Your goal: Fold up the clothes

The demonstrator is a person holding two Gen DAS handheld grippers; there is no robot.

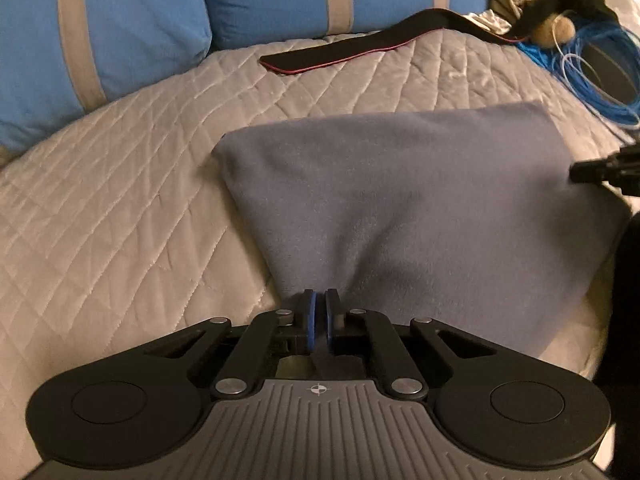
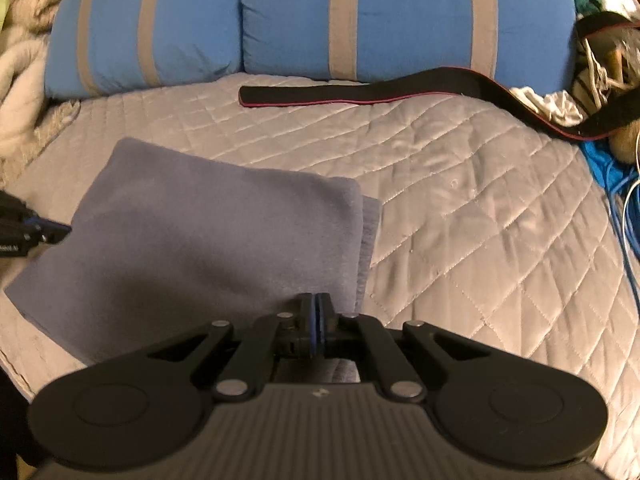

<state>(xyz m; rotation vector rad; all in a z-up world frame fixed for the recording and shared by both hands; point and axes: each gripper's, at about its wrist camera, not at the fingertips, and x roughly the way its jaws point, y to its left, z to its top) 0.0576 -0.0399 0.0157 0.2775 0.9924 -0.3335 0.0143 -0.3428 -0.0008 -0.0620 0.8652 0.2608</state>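
A grey-blue fleece garment (image 1: 400,200) lies folded on a quilted grey bedspread (image 1: 120,200). My left gripper (image 1: 321,298) is shut on the garment's near left corner, which rises into the blue pads (image 1: 311,316). In the right wrist view the same garment (image 2: 200,240) fills the left half, and my right gripper (image 2: 316,300) is shut on its near right corner. The right gripper (image 1: 588,170) also pokes in at the right edge of the left wrist view, and the left gripper (image 2: 44,230) shows at the left edge of the right wrist view.
Two blue pillows with grey stripes (image 2: 360,20) lean at the head of the bed. A black strap with red piping (image 2: 360,94) lies in front of them. Coiled blue cable (image 1: 600,76) and clutter sit at the far right. A cream blanket (image 2: 20,60) bunches at the far left.
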